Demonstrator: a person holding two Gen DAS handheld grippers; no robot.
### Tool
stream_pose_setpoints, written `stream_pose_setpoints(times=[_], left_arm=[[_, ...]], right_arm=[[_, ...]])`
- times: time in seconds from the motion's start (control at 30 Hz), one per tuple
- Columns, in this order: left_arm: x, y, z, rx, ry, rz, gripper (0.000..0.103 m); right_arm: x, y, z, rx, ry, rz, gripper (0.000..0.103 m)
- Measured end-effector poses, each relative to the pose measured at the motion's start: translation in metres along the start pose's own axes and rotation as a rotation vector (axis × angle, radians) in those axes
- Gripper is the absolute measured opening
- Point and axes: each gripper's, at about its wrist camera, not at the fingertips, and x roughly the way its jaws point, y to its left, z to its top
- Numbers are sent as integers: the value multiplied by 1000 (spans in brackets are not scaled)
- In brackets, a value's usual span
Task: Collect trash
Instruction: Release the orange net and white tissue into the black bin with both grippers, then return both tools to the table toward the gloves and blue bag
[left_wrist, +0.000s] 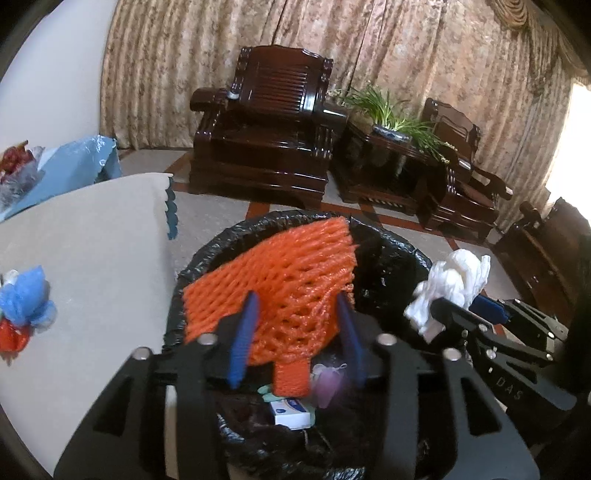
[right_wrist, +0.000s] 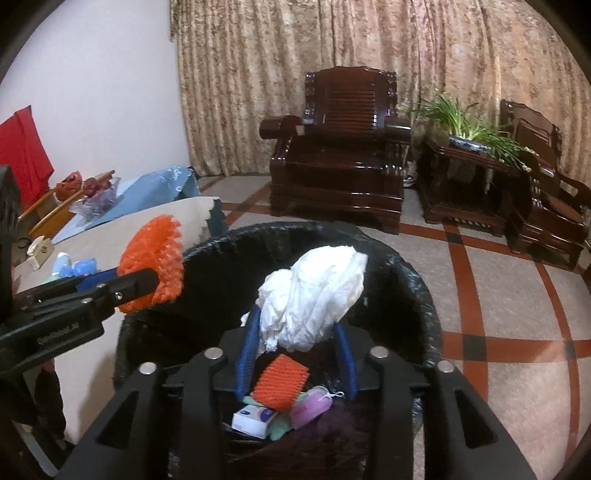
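Orange foam net sits gripped in the left tool, right above the black bin. White tissue sits gripped in the right tool, above it too. Both just drop straight down.

Bin right of table; armchair behind bin; box in bin.

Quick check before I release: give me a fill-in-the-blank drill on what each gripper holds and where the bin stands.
1. The left gripper grips an orange foam ____ sleeve.
2. The right gripper grips a crumpled ____ plastic bag.
3. Both are held over the bin lined with a ____ trash bag.
4. A blue-and-white box lies ____ the bin.

Missing words: net; white; black; inside
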Motion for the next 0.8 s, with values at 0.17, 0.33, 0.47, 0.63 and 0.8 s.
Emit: stream_pose_setpoints(times=[0.17, 0.33, 0.47, 0.63, 0.8], left_arm=[[-2, 7, -3, -20, -4, -29, 70], [-11, 16, -1, -45, -20, -26, 79], [-29, 31, -1, -58, -54, 29, 83], [-58, 58, -4, -51, -93, 138, 89], [-90, 98, -13, -94, -117, 235, 90]], right_arm=[[-2, -5, -6, 14, -1, -19, 84], [-7, -4, -8, 32, -3, -34, 96], [-14, 1, -5, 35, -25, -16, 97], [-20, 21, 2, 13, -50, 16, 97], [-18, 55, 9, -23, -58, 75, 97]])
